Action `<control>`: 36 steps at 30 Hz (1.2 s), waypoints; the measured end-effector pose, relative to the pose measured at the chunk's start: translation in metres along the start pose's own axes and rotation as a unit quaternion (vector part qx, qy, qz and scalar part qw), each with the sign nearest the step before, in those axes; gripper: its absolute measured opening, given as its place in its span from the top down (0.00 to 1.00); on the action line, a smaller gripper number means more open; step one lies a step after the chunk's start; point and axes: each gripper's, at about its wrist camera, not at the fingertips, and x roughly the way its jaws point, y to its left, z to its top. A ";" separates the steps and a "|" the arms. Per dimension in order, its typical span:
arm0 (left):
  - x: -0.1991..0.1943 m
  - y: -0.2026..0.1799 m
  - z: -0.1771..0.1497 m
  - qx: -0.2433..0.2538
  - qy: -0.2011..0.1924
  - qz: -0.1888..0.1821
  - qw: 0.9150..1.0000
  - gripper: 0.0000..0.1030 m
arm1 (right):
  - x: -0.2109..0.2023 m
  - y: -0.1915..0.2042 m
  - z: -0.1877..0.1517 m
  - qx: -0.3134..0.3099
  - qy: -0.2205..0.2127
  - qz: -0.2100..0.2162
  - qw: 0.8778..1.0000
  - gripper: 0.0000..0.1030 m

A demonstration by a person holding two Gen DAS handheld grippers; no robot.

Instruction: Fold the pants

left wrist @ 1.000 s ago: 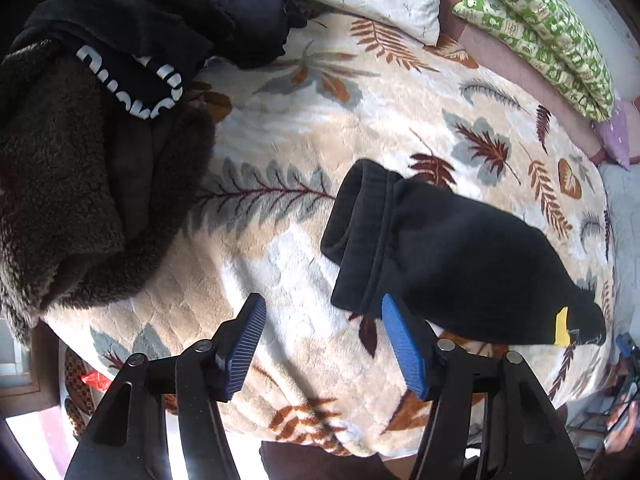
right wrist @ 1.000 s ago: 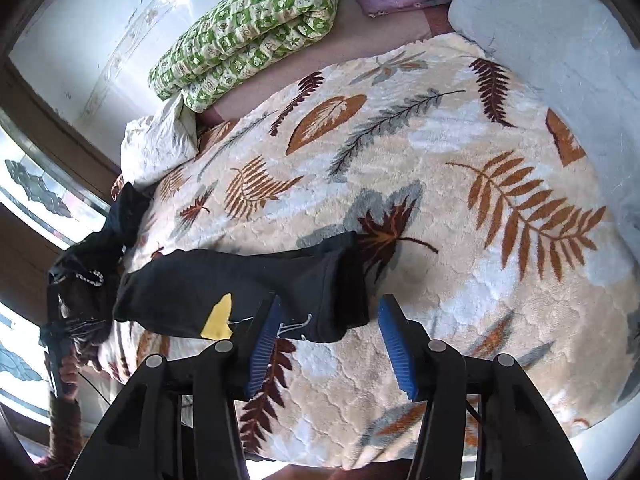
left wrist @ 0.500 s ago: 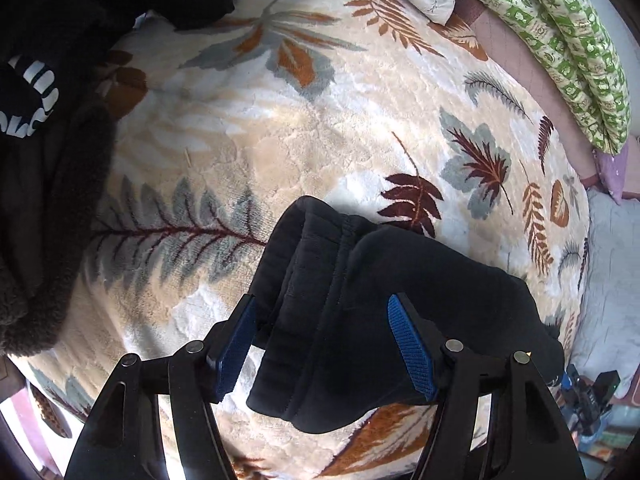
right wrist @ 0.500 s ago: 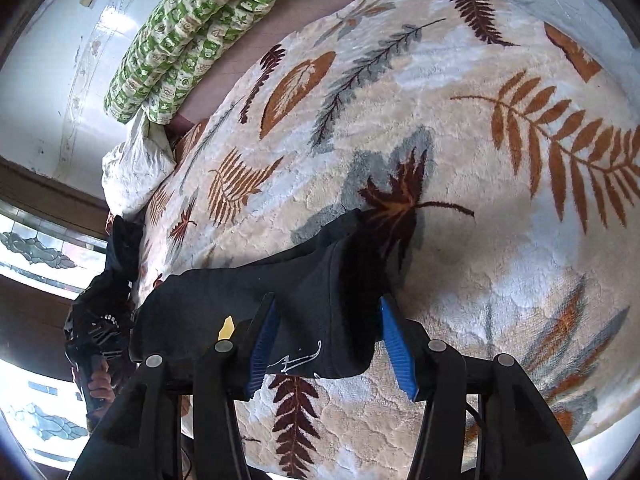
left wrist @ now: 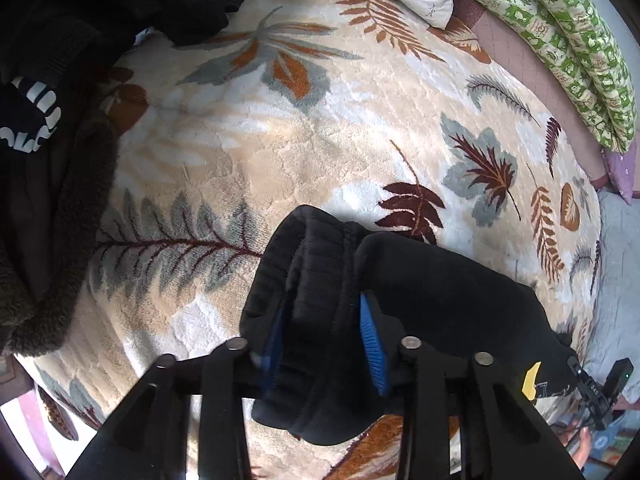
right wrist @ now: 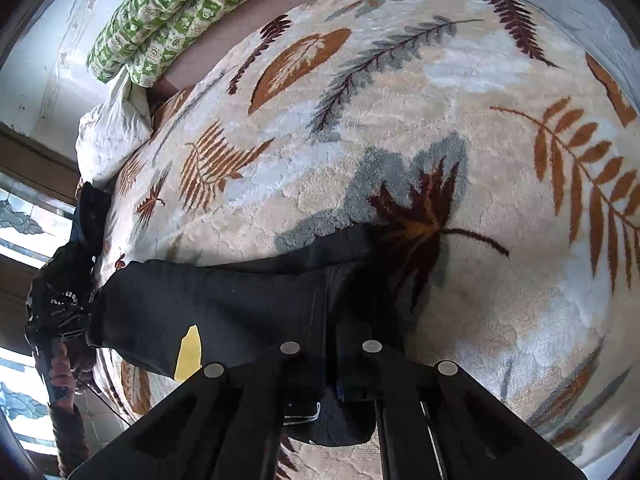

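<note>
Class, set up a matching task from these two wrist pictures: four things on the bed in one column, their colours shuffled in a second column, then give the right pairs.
Things:
1. pants
2. rolled quilt
3. patch on the pants
4. gripper pads

Colours:
A. yellow
B. blue
C. black
D. green and white

Pairs: 1-C, 2-D, 3-A, 4-B

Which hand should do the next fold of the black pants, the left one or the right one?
Probably neither alone. The left gripper has just closed on one end of the black pants, and the right gripper is shut on the other end. If only one moves, either could carry its end across the leaf blanket.
</note>
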 end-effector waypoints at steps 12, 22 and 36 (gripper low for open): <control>0.001 0.008 -0.001 -0.025 -0.043 0.000 0.999 0.71 | 0.009 -0.017 -0.002 0.011 -0.041 -0.010 0.999 0.97; -0.022 0.018 -0.016 0.007 -0.053 -0.011 0.999 0.48 | -0.036 -0.031 -0.019 0.057 -0.071 0.046 0.995 0.66; -0.031 0.045 -0.061 -0.021 -0.021 -0.082 0.996 0.32 | -0.016 -0.042 -0.041 0.101 -0.046 0.037 0.993 0.66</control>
